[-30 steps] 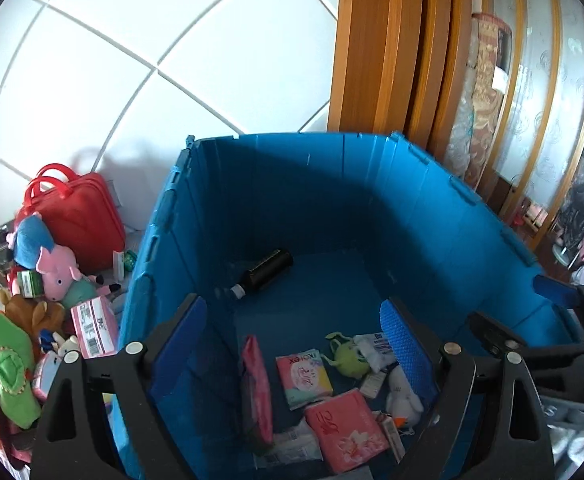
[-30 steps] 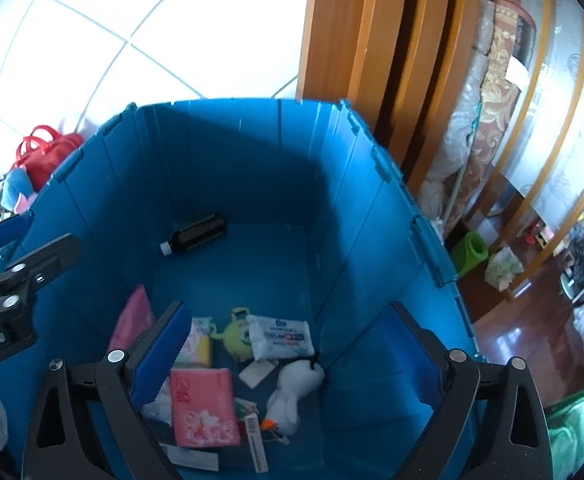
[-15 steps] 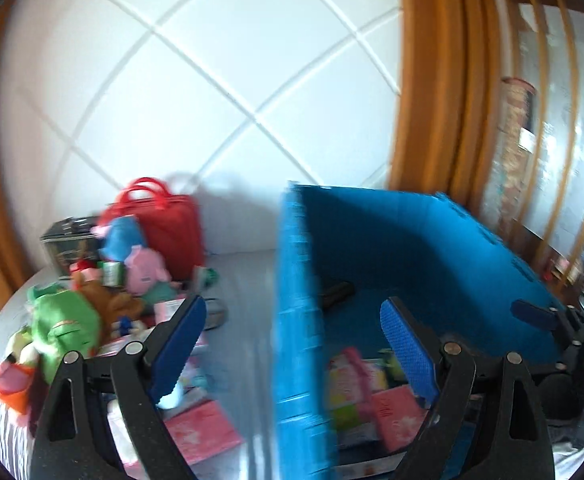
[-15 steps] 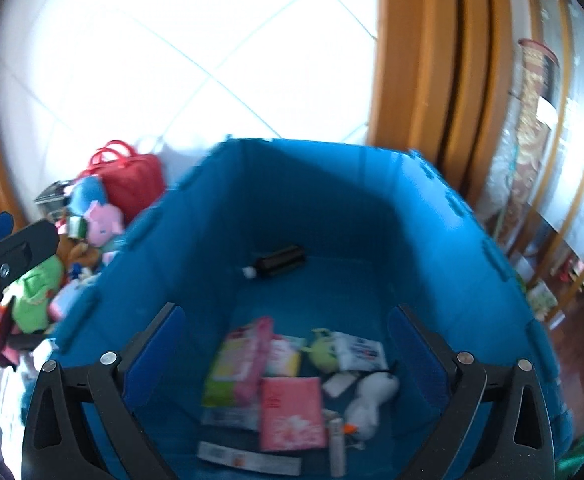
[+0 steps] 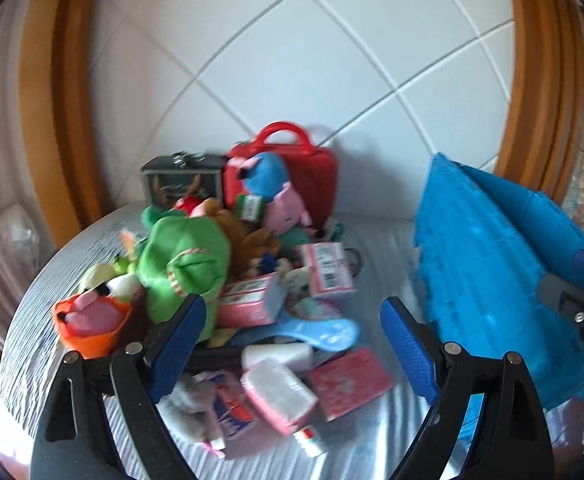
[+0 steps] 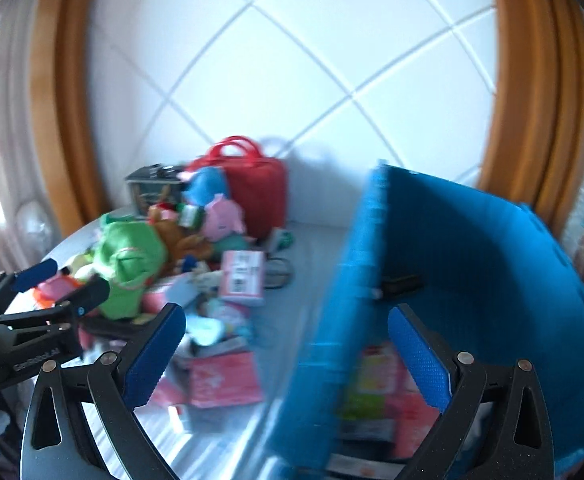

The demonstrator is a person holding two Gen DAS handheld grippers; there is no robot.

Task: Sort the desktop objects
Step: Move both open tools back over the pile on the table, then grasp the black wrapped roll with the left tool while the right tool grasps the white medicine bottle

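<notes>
Over the cluttered surface (image 5: 379,236) left of the blue bin (image 5: 487,264): left gripper (image 5: 292,340) empty with jaws apart above the pink packet (image 5: 278,396) in the pile, right gripper (image 6: 288,354) likewise apart and empty near the bin wall; best to descend on one loose packet, avoiding neighbours.

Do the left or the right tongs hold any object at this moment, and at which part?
Nothing is held. The left tongs and the right tongs are both open and empty.

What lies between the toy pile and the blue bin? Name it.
Only bare striped tabletop separates the toy pile from the blue bin, clearest in the left wrist view.
</notes>
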